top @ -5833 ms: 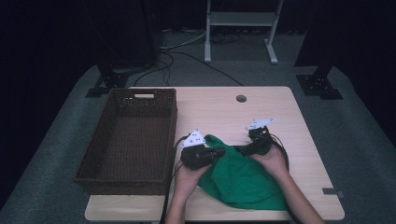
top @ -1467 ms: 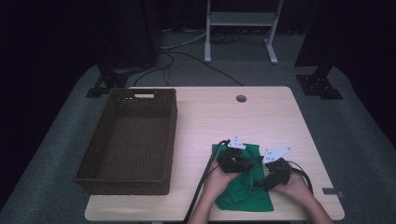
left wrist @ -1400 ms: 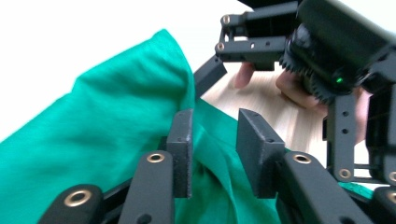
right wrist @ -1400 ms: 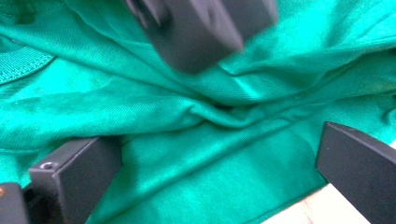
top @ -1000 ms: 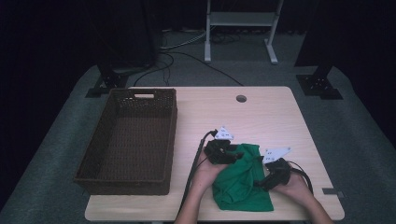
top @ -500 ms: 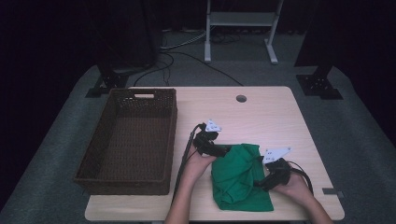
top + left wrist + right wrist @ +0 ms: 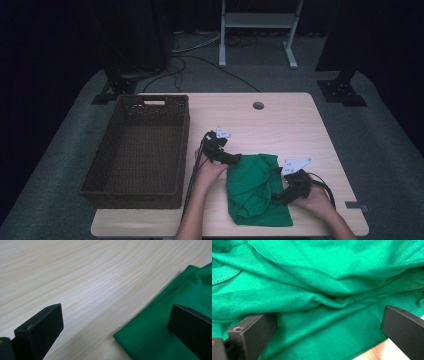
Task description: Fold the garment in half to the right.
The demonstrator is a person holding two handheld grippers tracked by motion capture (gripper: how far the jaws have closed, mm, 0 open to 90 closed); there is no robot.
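A dark brown wicker basket [image 7: 135, 150], rectangular with a handle slot in its far wall, sits on the left part of the desk [image 7: 280, 120]; its woven floor looks bare, though the dim light makes that hard to be sure of. To its right, on the near half of the pale wood-grain desk, lies a green cloth [image 7: 255, 190], soft, folded into a rough rectangle and creased in rumpled ridges. The left gripper [image 7: 232, 159] is at the cloth's far left corner; its jaws have just been opening, and its black blocky fingers [image 7: 40, 327] now stand spread wide, with bare desk and the cloth's folded edge between them, pinching nothing. The right gripper [image 7: 278, 197] rests at the cloth's right edge, its fingers [image 7: 253, 331] also spread wide over the wrinkled fabric without pressing on it.
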